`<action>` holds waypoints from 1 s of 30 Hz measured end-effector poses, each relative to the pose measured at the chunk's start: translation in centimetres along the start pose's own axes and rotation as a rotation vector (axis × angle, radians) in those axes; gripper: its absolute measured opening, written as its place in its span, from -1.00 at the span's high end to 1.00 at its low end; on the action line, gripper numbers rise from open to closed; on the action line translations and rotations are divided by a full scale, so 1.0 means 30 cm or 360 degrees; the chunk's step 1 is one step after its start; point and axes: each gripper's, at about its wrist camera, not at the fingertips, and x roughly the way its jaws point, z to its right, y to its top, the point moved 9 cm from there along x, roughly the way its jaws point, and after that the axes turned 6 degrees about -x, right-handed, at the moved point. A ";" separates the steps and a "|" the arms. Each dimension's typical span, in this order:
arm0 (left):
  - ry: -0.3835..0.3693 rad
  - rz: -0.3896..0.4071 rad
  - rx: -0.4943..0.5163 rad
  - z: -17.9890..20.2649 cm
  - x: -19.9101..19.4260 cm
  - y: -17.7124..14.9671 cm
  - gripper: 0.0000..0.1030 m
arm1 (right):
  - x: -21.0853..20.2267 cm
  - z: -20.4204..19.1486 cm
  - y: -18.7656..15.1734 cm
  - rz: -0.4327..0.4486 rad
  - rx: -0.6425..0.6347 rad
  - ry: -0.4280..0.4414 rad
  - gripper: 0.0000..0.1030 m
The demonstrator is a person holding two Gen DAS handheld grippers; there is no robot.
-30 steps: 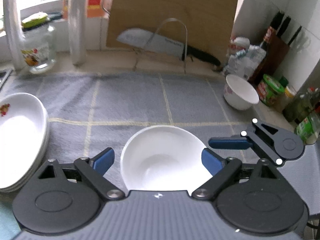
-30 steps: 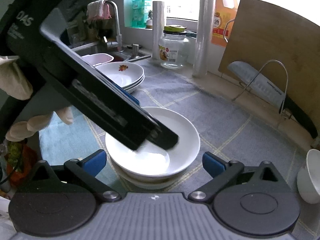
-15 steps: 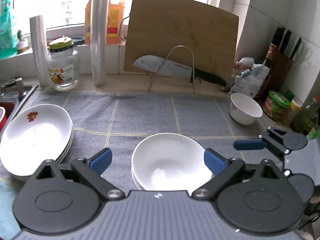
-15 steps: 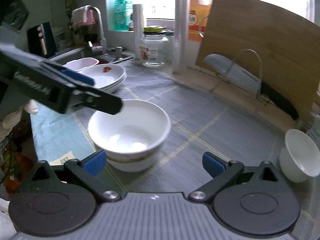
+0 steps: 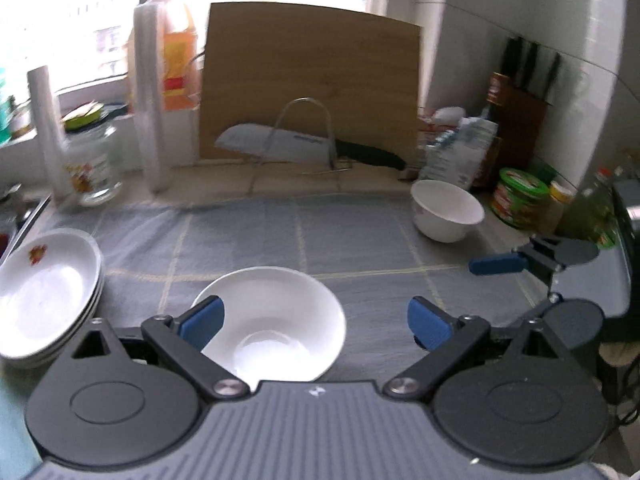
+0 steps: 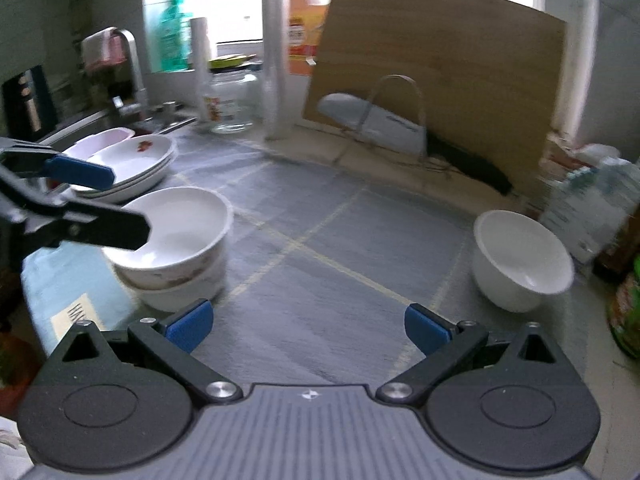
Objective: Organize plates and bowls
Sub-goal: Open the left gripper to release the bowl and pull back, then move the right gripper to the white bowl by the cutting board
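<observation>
The left gripper (image 5: 316,322) has its blue pads spread wide with nothing pressed between them; its jaws have just been opening. Below it, nearer the left pad, a stack of plain white round ceramic bowls (image 5: 276,320) sits free on the grey cloth mat with pale yellow grid lines (image 5: 352,236). From the right wrist view the stack is two bowls, one nested in the other (image 6: 176,240), the under one rust-stained along its rim, and one black arm of the left gripper reaches across its near left edge.

The right gripper (image 6: 308,326) is likewise spread wide and empty over bare mat.

To the near left, at the mat's edge, lies a stack of shallow white plates (image 5: 44,292); the top one bears a small red flower print. To the far right stands a single small white bowl (image 5: 446,210), upright and well apart from the stack.

Along the far edge, past the mat, are a clear glass jar with a printed label (image 5: 90,164), a tall roll of clear film (image 5: 150,96), a wire rack (image 5: 308,136) holding a broad cleaver with a black handle (image 5: 288,146), and a bamboo cutting board (image 5: 312,76) leaning behind them. Farther right are a crumpled printed bag (image 5: 460,156), a green-lidded tub (image 5: 520,196) and a dark knife block (image 5: 520,120). All print is too blurred to read.
</observation>
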 end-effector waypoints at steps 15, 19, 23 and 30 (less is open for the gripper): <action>-0.0429 -0.0013 0.0242 0.200 0.054 -0.009 -0.94 | -0.120 0.177 -0.105 -0.0193 0.0303 -0.0485 -1.00; -0.0463 -0.0030 0.0275 0.267 0.084 -0.024 -0.94 | -0.146 0.250 -0.121 -0.0195 0.0320 -0.0545 -1.00; -0.0440 -0.0054 0.0254 0.326 0.136 -0.033 -0.94 | -0.159 0.331 -0.142 -0.0186 0.0306 -0.0563 -1.00; -0.0279 -0.0116 0.0201 0.399 0.302 -0.063 -0.94 | -0.167 0.472 -0.203 -0.0183 0.0336 -0.0496 -1.00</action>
